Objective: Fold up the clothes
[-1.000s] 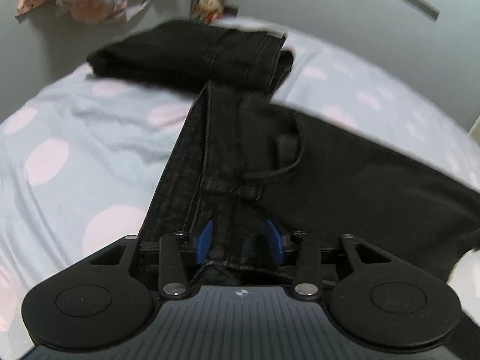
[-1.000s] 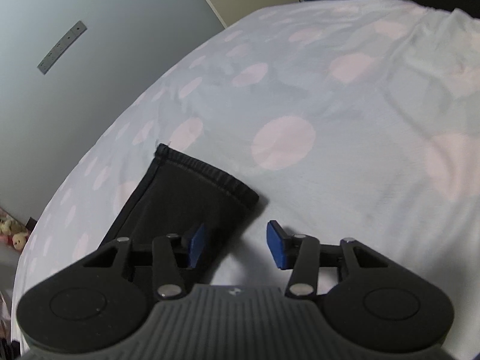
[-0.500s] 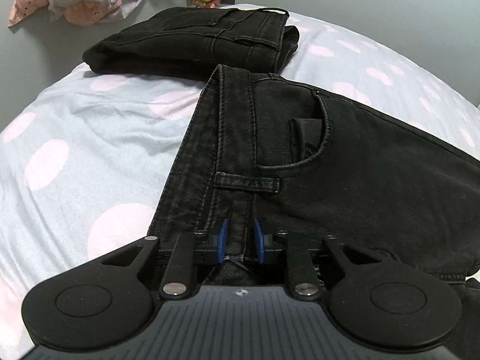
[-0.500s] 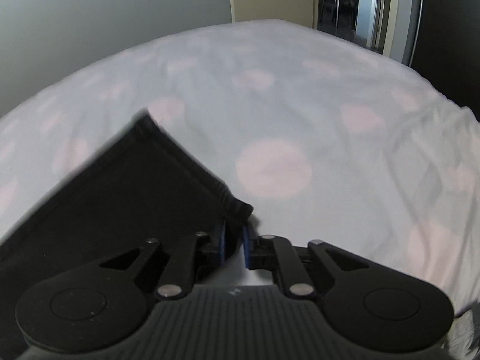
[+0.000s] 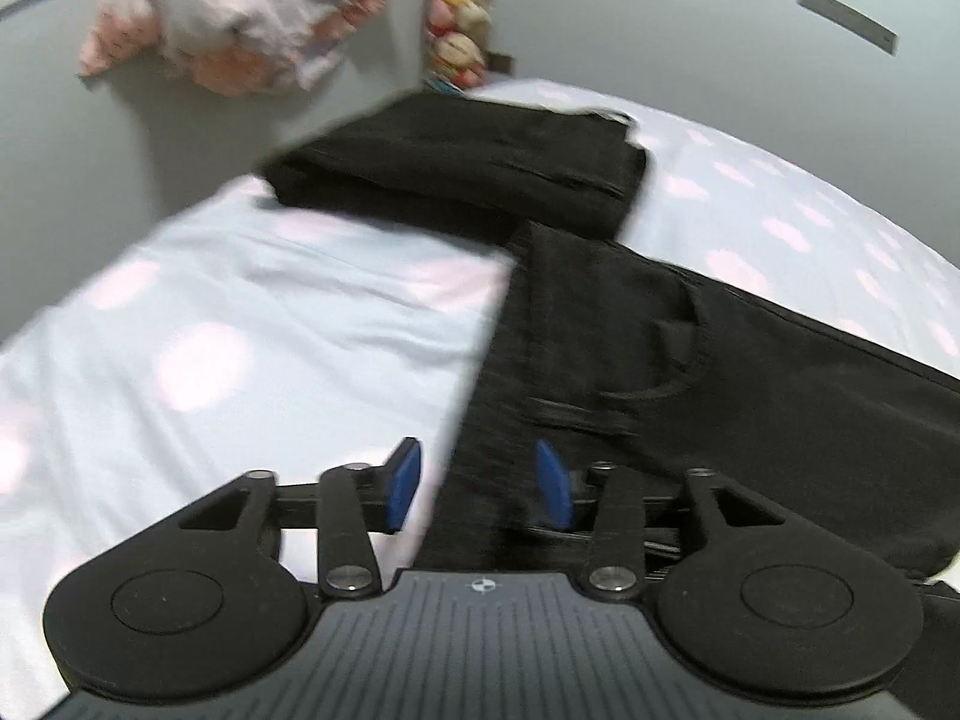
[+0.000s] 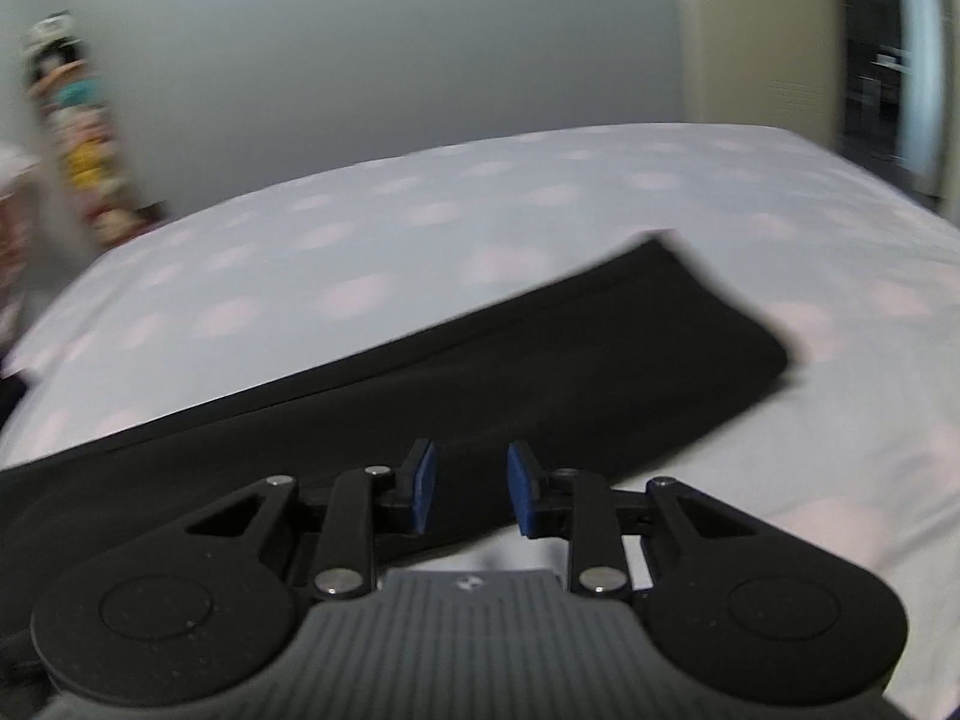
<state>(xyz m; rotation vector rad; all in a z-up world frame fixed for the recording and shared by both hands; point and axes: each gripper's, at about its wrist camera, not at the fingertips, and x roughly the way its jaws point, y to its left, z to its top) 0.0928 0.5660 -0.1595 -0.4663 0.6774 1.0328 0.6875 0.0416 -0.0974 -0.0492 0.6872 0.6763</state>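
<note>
Both jaws apart, nothing clamped. Black jeans (image 5: 690,360) lie lengthwise on the bed (image 5: 240,312), folded pair (image 5: 468,174) at its far edge. Judgement: between grasps; next needs waistband and hem pinched.

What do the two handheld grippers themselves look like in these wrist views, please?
Both look the same. The left gripper and the right gripper each have two blue fingertip pads on black linkage arms with silver pivot screws, two round black discs at the sides, and a ribbed grey body bearing a small round emblem. No cables, hands or sleeves show.
</note>
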